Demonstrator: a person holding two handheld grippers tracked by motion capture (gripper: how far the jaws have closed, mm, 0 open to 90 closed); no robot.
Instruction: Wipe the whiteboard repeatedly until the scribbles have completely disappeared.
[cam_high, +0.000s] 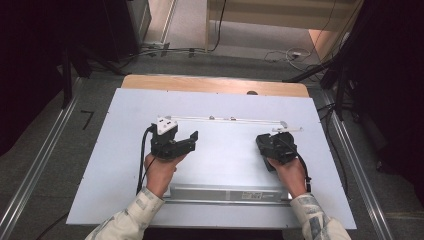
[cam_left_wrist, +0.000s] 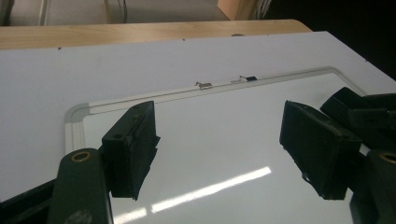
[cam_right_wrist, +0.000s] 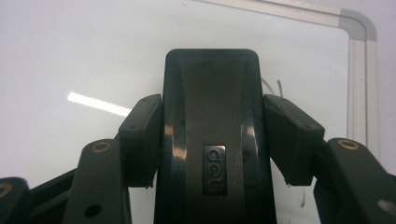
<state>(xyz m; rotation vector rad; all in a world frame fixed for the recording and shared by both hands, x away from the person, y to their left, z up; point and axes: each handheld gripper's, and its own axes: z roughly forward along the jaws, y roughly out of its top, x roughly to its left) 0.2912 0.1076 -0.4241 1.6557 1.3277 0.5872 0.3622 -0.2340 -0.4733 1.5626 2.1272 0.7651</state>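
Right gripper view: a black eraser (cam_right_wrist: 211, 135) is being clamped by the right claw (cam_right_wrist: 212, 140) against the whiteboard (cam_right_wrist: 70, 56), faint marks remaining; the left claw (cam_left_wrist: 219, 149) is being held apart, empty.

Whiteboard (cam_high: 220, 155) on table, left tongs (cam_high: 190, 139) over it, right tongs (cam_high: 265, 145) near corner.

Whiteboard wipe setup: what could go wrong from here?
1. The right gripper clamps the black eraser by its smooth sides; pressing down might make it slip or tilt.
2. The left gripper is open and grips nothing, so the whiteboard may slide during wiping.
3. Faint marks near the board's corner may be missed against the frame.
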